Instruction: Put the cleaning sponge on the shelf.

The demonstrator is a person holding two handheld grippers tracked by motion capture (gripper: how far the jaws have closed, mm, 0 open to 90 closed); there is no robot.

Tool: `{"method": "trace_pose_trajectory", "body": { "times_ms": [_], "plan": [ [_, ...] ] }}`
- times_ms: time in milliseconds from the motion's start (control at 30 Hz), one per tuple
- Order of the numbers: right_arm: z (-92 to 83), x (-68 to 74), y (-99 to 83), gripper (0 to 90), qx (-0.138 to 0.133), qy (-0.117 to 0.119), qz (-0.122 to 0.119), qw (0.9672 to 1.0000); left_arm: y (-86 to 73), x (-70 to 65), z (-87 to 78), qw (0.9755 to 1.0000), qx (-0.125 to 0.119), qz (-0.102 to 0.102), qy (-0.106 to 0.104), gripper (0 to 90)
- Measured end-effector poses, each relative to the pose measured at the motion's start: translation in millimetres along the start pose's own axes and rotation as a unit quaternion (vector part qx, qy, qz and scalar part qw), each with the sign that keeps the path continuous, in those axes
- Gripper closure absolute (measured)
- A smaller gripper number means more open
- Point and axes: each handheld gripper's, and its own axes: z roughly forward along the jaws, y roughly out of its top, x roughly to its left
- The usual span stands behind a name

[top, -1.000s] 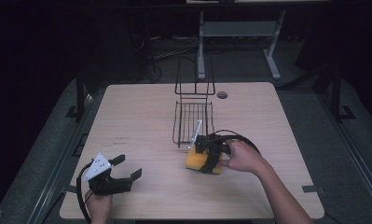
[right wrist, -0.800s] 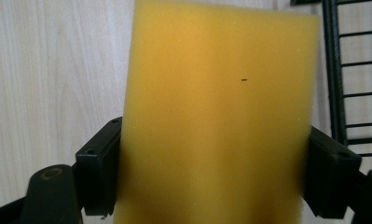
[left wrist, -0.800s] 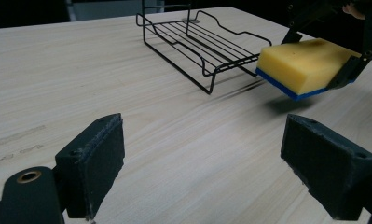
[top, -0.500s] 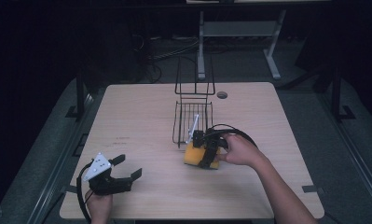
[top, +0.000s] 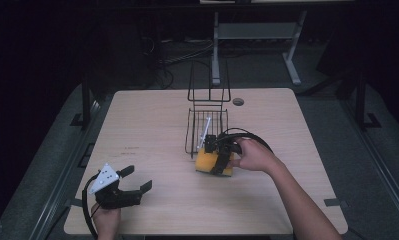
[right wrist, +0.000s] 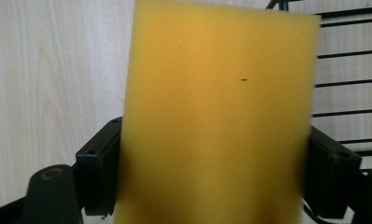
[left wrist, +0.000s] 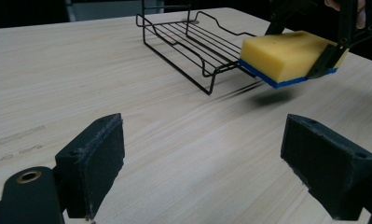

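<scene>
A yellow sponge (top: 209, 161) with a blue underside is held just above the table, clamped in my right gripper (top: 218, 159). In the right gripper view the sponge (right wrist: 216, 116) stands between the two black jaws, which press on its sides. The left gripper view shows the sponge (left wrist: 281, 56) hovering off the wood with a shadow under it, right beside the black wire rack (left wrist: 193, 44). My left gripper (top: 132, 186) rests near the table's front left corner, jaws wide apart with nothing between them; its pads (left wrist: 93, 158) frame bare wood.
The wire rack (top: 207, 117) stands mid-table, its upright back toward the far edge, its low tray end next to the sponge. A small round grommet (top: 238, 101) sits in the tabletop behind it. A black cable (top: 247, 135) loops beside the right hand.
The right gripper has carried the sponge slightly left and toward the rack's front end. The left gripper has stayed put.
</scene>
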Motion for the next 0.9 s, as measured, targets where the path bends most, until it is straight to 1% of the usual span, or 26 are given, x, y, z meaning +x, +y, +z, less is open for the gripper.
{"method": "trace_pose_trajectory", "body": {
  "times_ms": [133, 200, 233, 267, 400, 500, 567, 667, 733, 900],
  "plan": [
    [-1.5, -3.3, 3.4, 20.6, 0.004, 0.000, -0.002, 1.0000, -0.1, 0.3, -0.3, 1.0000, 0.000, 0.000, 0.000, 12.8],
    [-3.2, -5.6, 5.3, 20.6, 0.000, -0.001, -0.003, 1.0000, 0.0, 0.2, 0.1, 1.0000, -0.001, -0.001, 0.000, 12.8],
    [-4.0, -6.7, 5.5, 20.6, -0.004, 0.006, 0.000, 1.0000, 0.0, 0.2, 0.1, 1.0000, 0.000, 0.000, 0.001, 12.8],
    [-4.2, -8.3, 5.5, 20.7, -0.006, 0.006, -0.001, 1.0000, 0.1, 0.1, 0.1, 1.0000, 0.000, 0.000, 0.000, 12.8],
    [-3.3, -12.5, 6.3, 20.7, 0.003, 0.001, -0.002, 1.0000, 0.1, -0.4, 0.2, 1.0000, -0.001, -0.001, 0.001, 12.8],
    [-3.9, -15.0, 7.8, 20.7, 0.003, 0.002, -0.001, 1.0000, 0.0, 0.0, -0.3, 1.0000, -0.002, -0.002, 0.000, 12.8],
    [-4.5, -17.2, 9.4, 20.7, 0.001, -0.001, -0.004, 1.0000, 0.0, 0.2, -0.6, 1.0000, -0.003, -0.002, 0.000, 12.8],
    [-4.8, -19.7, 9.8, 20.7, -0.004, 0.005, 0.000, 1.0000, 0.0, 0.2, -0.8, 1.0000, -0.003, -0.002, 0.000, 12.8],
    [-3.9, -22.2, 9.3, 20.7, -0.004, 0.007, 0.005, 1.0000, -0.1, 0.2, -0.8, 1.0000, -0.003, -0.002, 0.000, 12.8],
    [-6.4, -26.2, 11.9, 20.7, 0.003, 0.002, 0.000, 1.0000, -0.1, 0.0, -0.2, 1.0000, -0.002, -0.002, 0.000, 12.8]
  ]
}}
